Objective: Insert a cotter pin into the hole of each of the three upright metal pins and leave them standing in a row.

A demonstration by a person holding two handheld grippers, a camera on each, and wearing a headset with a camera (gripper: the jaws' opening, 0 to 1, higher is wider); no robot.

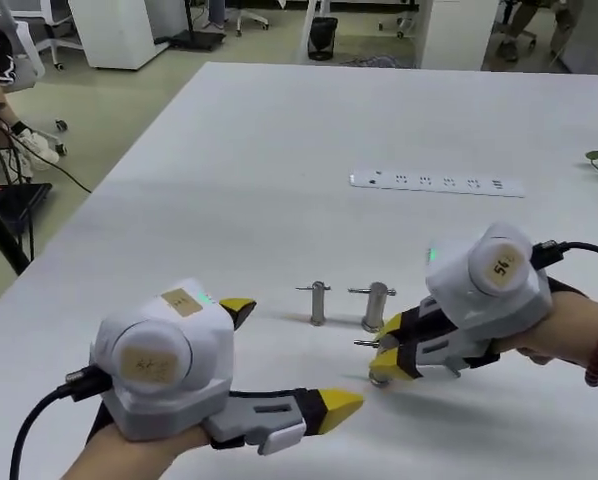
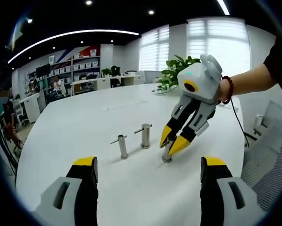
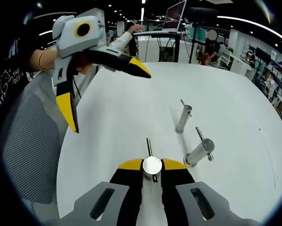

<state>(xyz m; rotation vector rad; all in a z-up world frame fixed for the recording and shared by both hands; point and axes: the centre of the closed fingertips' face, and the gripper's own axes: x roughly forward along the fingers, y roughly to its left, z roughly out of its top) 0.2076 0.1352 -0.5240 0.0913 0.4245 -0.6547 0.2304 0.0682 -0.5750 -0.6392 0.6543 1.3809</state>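
Clamping third pin in right gripper, ideally lowering it upright, in row; holding left gripper spread wide.

Three short silver pins stand upright on the white surface. The left pin and the middle pin stand free and near each other. Each has a thin cotter pin crosswise through its top. The third pin stands just beside the middle one, clasped between the jaws of the right gripper, with a cotter rod sticking out of its head.
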